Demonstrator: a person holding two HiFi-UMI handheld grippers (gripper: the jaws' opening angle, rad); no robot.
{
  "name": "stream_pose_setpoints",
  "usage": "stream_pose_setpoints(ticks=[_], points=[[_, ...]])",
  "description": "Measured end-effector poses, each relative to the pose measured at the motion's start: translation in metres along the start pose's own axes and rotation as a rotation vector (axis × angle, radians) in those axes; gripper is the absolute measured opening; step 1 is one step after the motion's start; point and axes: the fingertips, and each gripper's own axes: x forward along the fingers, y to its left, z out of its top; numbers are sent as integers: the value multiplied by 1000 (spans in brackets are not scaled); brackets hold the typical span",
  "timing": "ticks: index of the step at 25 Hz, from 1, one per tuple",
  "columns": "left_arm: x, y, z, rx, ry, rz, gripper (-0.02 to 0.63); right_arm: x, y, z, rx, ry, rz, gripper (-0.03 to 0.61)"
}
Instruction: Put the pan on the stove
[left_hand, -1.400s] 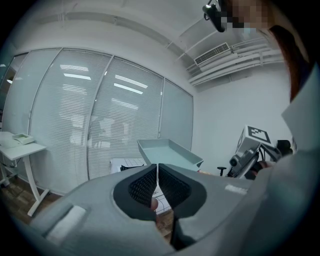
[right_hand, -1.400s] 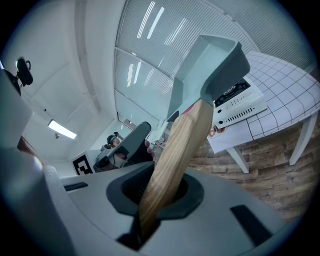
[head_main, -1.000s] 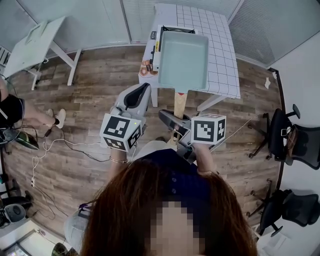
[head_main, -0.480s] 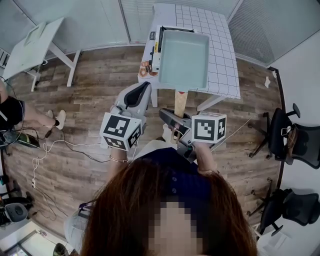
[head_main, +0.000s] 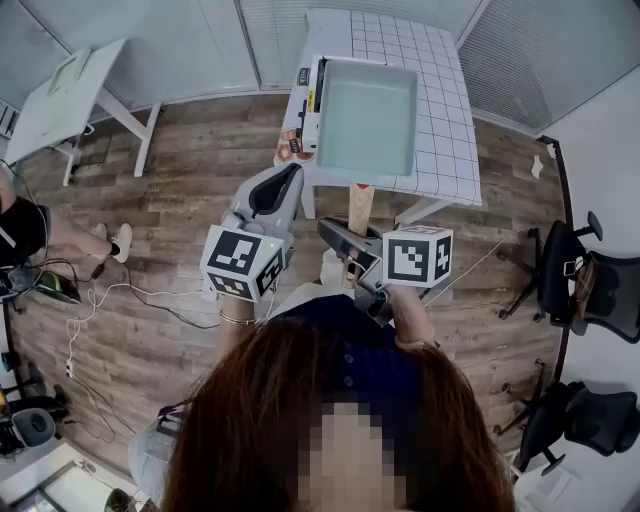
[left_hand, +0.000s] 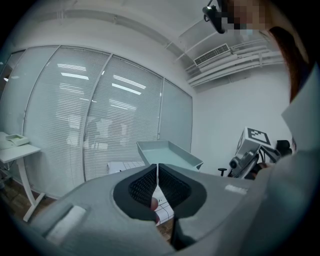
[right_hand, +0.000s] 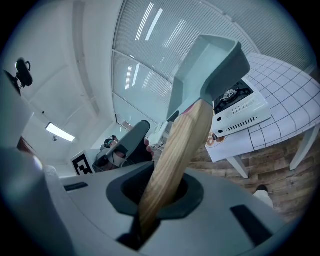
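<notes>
Since a second ago the pale green rectangular pan (head_main: 365, 115) has edged farther over the white portable stove (head_main: 310, 95) in the head view. In the left gripper view, the left gripper (left_hand: 157, 182) is closed on nothing. In the right gripper view, the right gripper (right_hand: 160, 200) clamps the pan's wooden handle (right_hand: 175, 145), so the pan should be kept level and lowered squarely.

White grid-patterned tabletop (head_main: 445, 110); portable gas stove (right_hand: 241, 106) along the left edge, small brown-printed item (head_main: 290, 148) lying at the near left corner.

The left gripper (left_hand: 157, 172) has its jaws pressed together, empty, just below the pale green pan (left_hand: 167, 152). Window blinds (left_hand: 90, 115) stand behind the pan, a white table (left_hand: 15, 150) far to its left.
</notes>
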Motion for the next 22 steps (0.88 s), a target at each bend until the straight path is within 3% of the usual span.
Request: stream_pose_setpoints(ticks=[22], points=[[56,18,9,2,5,20,21,6,-34,45,11,27,8,43]])
